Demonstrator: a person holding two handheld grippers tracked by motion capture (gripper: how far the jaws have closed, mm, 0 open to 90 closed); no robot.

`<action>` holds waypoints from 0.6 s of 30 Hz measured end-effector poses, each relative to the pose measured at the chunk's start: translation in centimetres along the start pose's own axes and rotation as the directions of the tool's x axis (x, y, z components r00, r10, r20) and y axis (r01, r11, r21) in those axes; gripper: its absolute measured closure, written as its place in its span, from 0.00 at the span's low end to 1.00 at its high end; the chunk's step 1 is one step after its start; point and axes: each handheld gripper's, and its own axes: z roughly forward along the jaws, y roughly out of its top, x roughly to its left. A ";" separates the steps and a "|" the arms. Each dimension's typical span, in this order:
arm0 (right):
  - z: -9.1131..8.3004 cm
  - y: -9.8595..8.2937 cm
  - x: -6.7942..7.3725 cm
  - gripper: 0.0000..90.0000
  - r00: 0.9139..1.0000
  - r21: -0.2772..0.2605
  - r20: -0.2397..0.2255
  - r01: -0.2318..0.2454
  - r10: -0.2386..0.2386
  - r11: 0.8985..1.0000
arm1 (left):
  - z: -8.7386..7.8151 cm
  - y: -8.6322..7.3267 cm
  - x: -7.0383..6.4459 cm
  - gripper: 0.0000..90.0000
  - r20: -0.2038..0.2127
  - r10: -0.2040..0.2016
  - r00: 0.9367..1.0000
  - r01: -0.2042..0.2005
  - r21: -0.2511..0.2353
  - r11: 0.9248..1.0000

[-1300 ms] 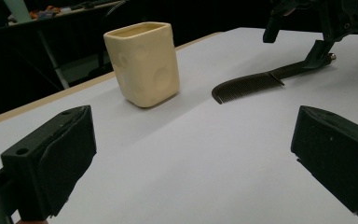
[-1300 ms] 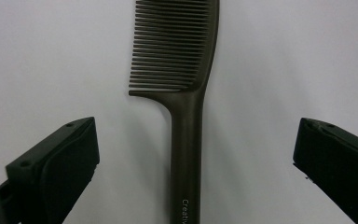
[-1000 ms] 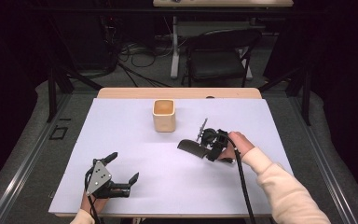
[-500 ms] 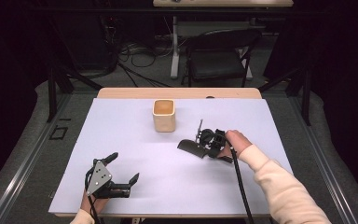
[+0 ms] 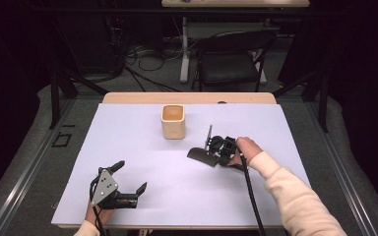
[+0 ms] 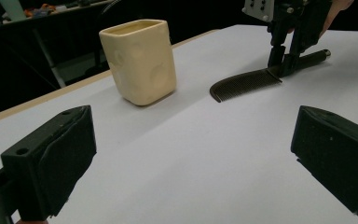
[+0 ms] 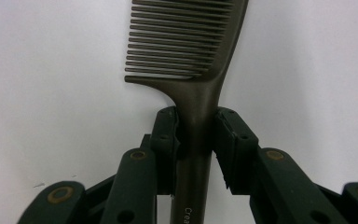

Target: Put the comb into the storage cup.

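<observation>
Comb gripped at the handle

The right hand-held gripper has its jaws closed on the handle of a dark comb, which lies flat on the white surface just right of a cream cup. The left hand-held gripper rests near the front edge, jaws wide apart, holding nothing

A white tabletop with a bare wooden strip along its far edge carries a cream square cup standing upright near the far middle. A dark comb lies flat to the right of the cup, apart from it.
</observation>
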 end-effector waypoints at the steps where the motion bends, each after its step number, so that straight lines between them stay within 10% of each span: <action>1: 0.0 0.0 0.0 0.77 1.000 0.000 0.000 0.000 0.000 1.000 | 0.0 0.0 0.0 0.00 0.000 0.000 1.000 0.000 0.000 1.000; 18: -0.8 -1.4 -1.0 0.80 0.996 -0.068 -0.035 -0.089 0.087 0.994 | 0.0 0.0 0.0 0.00 -0.001 0.002 1.000 -0.002 0.002 1.000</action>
